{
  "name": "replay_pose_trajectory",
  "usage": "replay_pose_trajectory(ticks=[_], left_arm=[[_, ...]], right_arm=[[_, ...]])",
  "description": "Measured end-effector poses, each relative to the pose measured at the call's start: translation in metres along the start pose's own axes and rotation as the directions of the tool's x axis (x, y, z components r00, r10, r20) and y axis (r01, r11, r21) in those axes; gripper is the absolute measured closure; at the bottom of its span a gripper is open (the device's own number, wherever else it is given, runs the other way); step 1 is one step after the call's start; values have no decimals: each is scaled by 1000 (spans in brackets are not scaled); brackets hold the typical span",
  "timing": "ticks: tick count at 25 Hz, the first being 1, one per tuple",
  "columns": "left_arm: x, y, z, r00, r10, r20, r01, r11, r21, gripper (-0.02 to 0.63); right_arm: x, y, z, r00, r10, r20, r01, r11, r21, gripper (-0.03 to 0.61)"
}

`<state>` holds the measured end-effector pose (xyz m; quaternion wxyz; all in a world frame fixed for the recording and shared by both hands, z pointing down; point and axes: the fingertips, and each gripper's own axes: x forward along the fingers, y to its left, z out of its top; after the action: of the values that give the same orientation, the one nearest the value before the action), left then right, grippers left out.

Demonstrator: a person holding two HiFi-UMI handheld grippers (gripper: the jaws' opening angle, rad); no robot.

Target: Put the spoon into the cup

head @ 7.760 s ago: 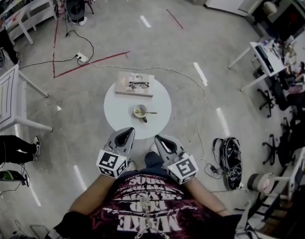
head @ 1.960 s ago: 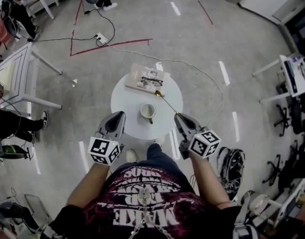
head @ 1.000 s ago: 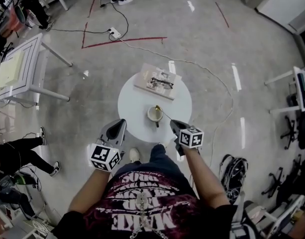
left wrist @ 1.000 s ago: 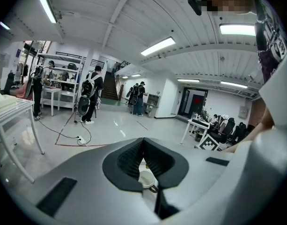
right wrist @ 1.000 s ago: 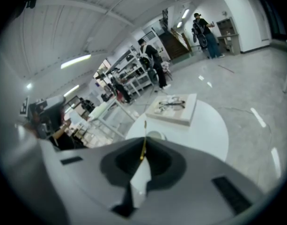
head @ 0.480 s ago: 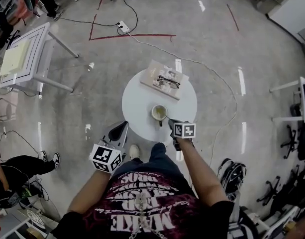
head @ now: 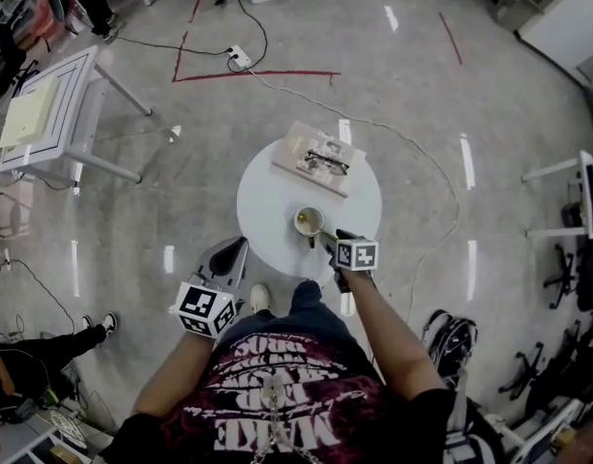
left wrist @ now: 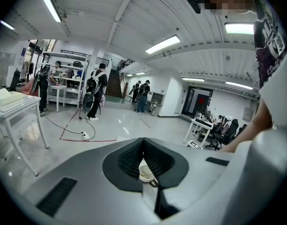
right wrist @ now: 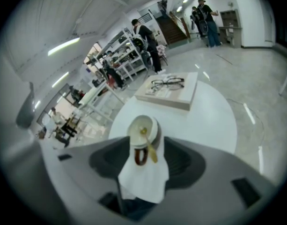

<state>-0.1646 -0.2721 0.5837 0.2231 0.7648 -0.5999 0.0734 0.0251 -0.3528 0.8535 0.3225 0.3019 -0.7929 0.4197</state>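
Far left a white desk (head: 46, 104) stands on grey floor (head: 422, 85), then the left gripper (head: 240, 244), jaws together and empty, beside the round table (head: 267, 199) — book (head: 318, 159) behind, spoon (right wrist: 152, 153) leaning in the cup (head: 309, 222) — its handle between the right gripper's (head: 332, 236) opening jaws.

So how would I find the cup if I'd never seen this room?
Find the round white table in the middle of the grey floor. The cup stands alone near the edge closest to the person, away from the flat book with glasses on it. It's the only small round cream thing, and a gold spoon leans out of it.
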Motion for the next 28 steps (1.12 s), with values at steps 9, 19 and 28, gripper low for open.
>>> replay_pose_trajectory(ticks=[9,19,28], left_arm=[[15,-7,7,998,-67,23,66,998,11,583],[28,-16,18,989,-143,33,142,989,33,583],[31,-17,34,985,-162,63,158,986,60,583]], right_arm=[[-60,-5,0,991,-106,80,113,989,-95,348],[-102,35,30,975,-66,212,87,992,-92,348],[-164,98,69,919,109,379,-47,984,-171,473]])
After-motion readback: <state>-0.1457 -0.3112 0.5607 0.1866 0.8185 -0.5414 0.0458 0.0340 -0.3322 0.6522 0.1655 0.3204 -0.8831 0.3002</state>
